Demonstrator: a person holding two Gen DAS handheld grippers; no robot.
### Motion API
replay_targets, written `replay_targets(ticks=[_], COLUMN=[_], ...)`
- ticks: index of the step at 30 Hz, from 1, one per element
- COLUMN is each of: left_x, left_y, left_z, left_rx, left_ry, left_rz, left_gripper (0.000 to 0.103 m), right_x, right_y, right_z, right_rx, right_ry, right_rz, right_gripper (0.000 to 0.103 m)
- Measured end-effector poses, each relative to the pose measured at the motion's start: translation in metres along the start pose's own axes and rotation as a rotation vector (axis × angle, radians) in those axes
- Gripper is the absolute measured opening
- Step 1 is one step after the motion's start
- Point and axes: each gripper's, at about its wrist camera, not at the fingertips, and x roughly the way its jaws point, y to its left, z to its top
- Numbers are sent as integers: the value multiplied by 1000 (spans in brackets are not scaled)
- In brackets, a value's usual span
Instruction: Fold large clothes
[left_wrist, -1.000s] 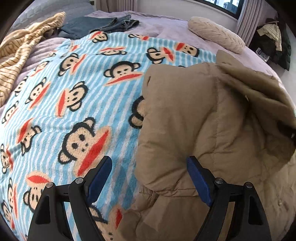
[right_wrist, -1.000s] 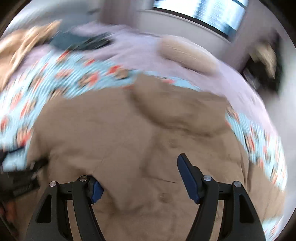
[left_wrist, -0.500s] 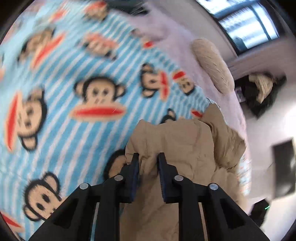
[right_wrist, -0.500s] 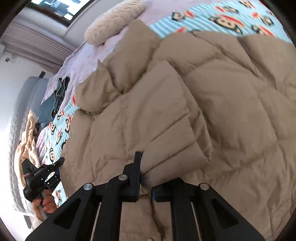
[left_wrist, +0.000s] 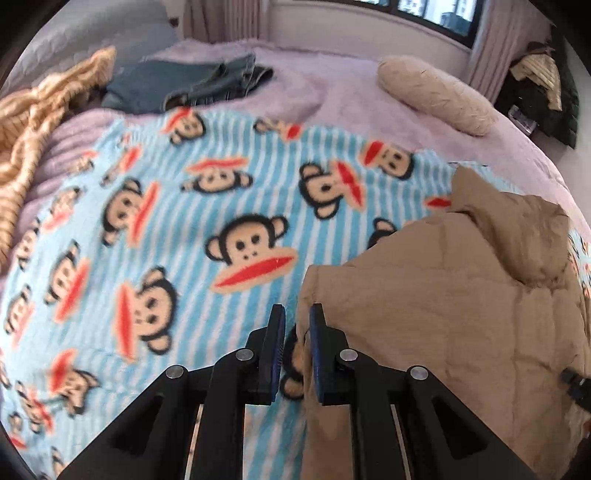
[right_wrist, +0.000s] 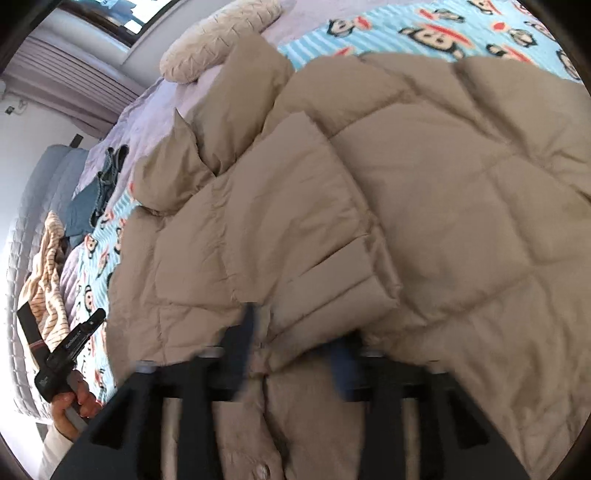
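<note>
My left claw (left_wrist: 296, 345) is pinched tight on the near left edge of the tan puffer jacket (left_wrist: 436, 317), a thin fold of the fabric caught between its blue pads. My right claw (right_wrist: 295, 354) shows blurred in its own camera, its jaws opening, with the cuff end of the jacket's sleeve (right_wrist: 295, 236) lying between them; the pads no longer press on it. That sleeve is folded across the jacket's body.

The jacket lies on the bed, spread over the blue striped monkey blanket (left_wrist: 155, 236), toward the bed's right side as my left camera sees it, with its hood (left_wrist: 517, 229) pointing to the far edge. Past the blanket, the lilac bedspread (left_wrist: 332, 92) carries a cream bolster pillow (left_wrist: 436, 94) near the far right corner, folded jeans (left_wrist: 192, 85) at the far edge, and a yellow striped garment (left_wrist: 33, 129) by the far left corner. My left hand (right_wrist: 74, 400) shows at the edge of the right camera's view, gripping the handle.
</note>
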Motion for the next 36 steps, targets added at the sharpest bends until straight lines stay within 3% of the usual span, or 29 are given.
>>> replay_targets(ticks=[5, 8, 9, 10, 11, 12, 14, 18, 19, 20, 21, 23, 26, 36], left_x=[-33, -42, -44, -47, -50, -55, -64, -66, -66, -69, -71, -74, -79, -82], left_y=[-13, -30, -38, -45, -52, -58, -73, -109, -116, -127, -135, -152, -179, -261], left_z=[-16, -33, -40, -46, -52, -57, -65, -78, -80, -84, -86, -92, -98, -118], left_rx=[41, 62, 65, 64, 57, 43, 42, 71, 81, 99, 112, 137, 166, 236], left_ry=[13, 48, 65, 79, 90, 78, 68, 137, 143, 145, 143, 139, 136, 190], left_rz=[-23, -33, -43, -54, -66, -71, -95, -129, -137, -141, -141, -144, -155, -182], left_gripper=[15, 16, 22, 35, 72, 83, 83, 86, 86, 86, 86, 86, 103, 103], right_x=[-26, -37, -40, -44, -47, -50, -57, -69, -73, -76, -80, -89, -102, -154], right_y=[-24, -35, -37, -39, -41, -42, -45, -58, -64, -68, -73, -84, -103, -197], right_z=[-6, -13, -15, -18, -20, -23, -28, -36, -37, -39, -39, -40, -39, -22], right_rx=[82, 109, 109, 104, 98, 92, 70, 65, 72, 80, 89, 107, 133, 301], right_ry=[3, 9, 9, 12, 14, 16, 23, 31, 30, 28, 18, 1, -20, -171], right_rz=[34, 48, 48, 44, 39, 34, 17, 11, 16, 22, 31, 40, 49, 18], right_gripper=[66, 78, 80, 80, 80, 80, 80, 81, 84, 100, 103, 103, 103, 103])
